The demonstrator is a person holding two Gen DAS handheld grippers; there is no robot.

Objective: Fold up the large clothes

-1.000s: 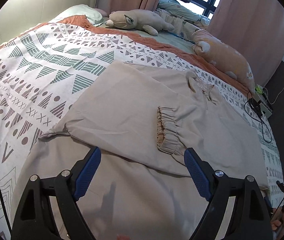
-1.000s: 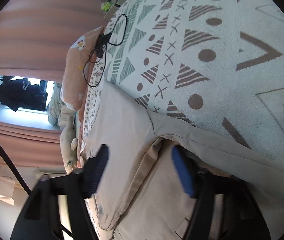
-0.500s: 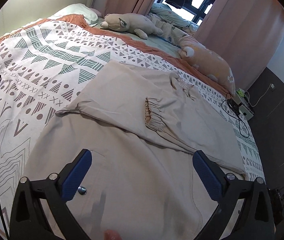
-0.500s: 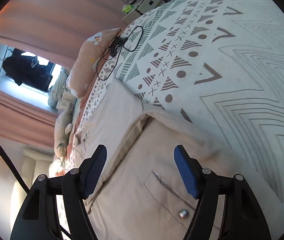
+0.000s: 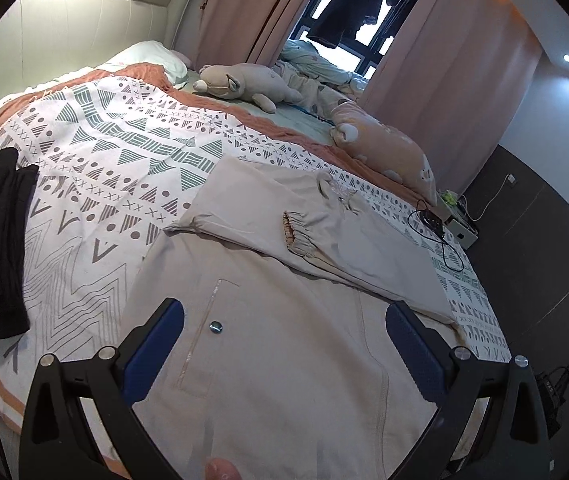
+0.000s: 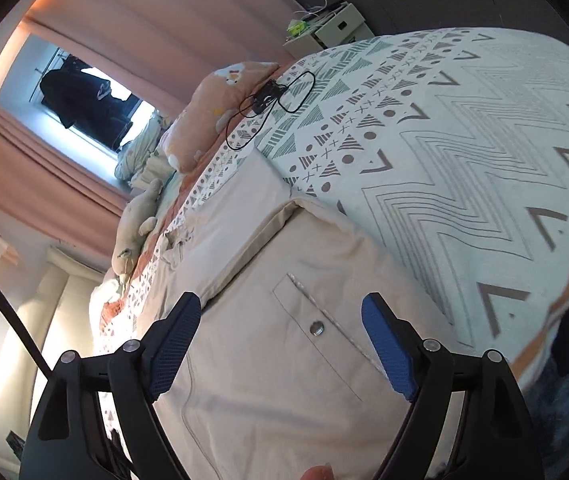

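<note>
The bed (image 5: pixel 96 184), under a cover with a triangle pattern, fills most of both views, and on it lies the beige garment (image 5: pixel 284 320), a large jacket spread flat with both sleeves already folded in across its upper part. Its long axis runs from the near edge of the bed, where the hem is, away toward the plush toys at the far side. The garment lies directly in front of and below both grippers. The left gripper (image 5: pixel 284 340) hangs above the left pocket with its jaws fully apart and nothing between the pads. The right gripper (image 6: pixel 280 344) hangs above the right pocket; its jaws are opening and also hold nothing. Each one seems equally near to its own hem corner, so I judge the next fold goes lengthwise, hem toward collar. An elastic cuff (image 5: pixel 296 234) lies near the middle, and a small metal snap (image 5: pixel 216 326) sits on the pocket.
</note>
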